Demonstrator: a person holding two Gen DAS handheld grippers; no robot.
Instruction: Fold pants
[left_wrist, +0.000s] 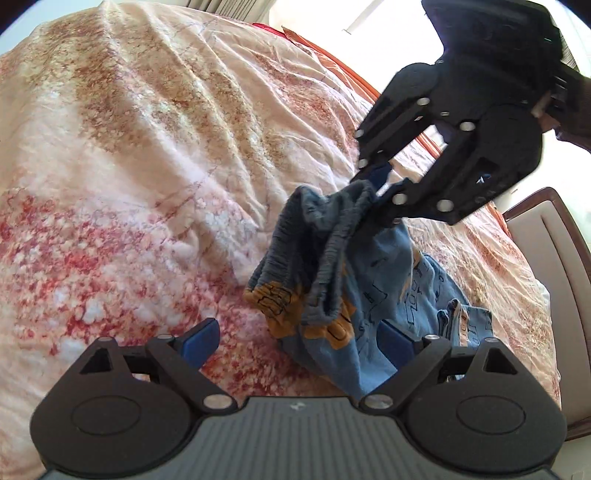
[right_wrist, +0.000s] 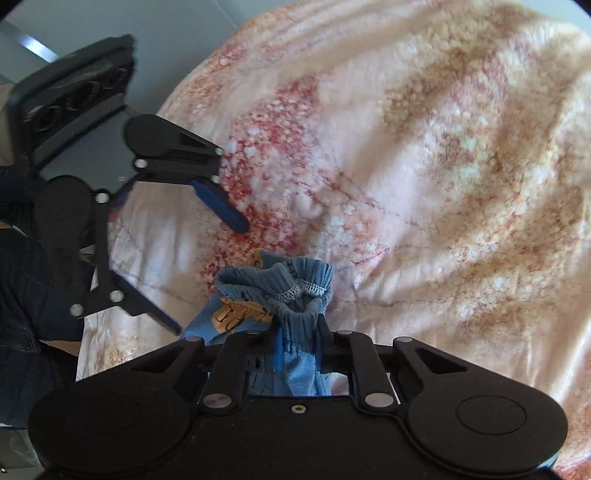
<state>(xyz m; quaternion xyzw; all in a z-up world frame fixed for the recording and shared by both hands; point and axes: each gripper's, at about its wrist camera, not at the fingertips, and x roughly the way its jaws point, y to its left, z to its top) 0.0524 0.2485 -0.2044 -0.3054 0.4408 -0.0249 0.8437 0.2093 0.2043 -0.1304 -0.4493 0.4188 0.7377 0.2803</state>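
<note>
Small blue pants (left_wrist: 373, 280) with yellow printed shapes and a ribbed elastic waistband hang bunched above the bed. My right gripper (left_wrist: 380, 184) is shut on the waistband and holds it up; in the right wrist view the waistband (right_wrist: 295, 291) sits pinched between its fingers (right_wrist: 299, 347). My left gripper (left_wrist: 299, 339) is open with blue pads (left_wrist: 201, 341), just below and in front of the hanging pants, its right finger against the cloth. It also shows in the right wrist view (right_wrist: 210, 273), open, left of the pants.
The bed is covered by a wrinkled cream quilt (left_wrist: 147, 147) with red and brown blotches. An orange edge (left_wrist: 332, 59) runs along its far side. A padded headboard (left_wrist: 554, 258) stands at the right. Bright window light is at the top right.
</note>
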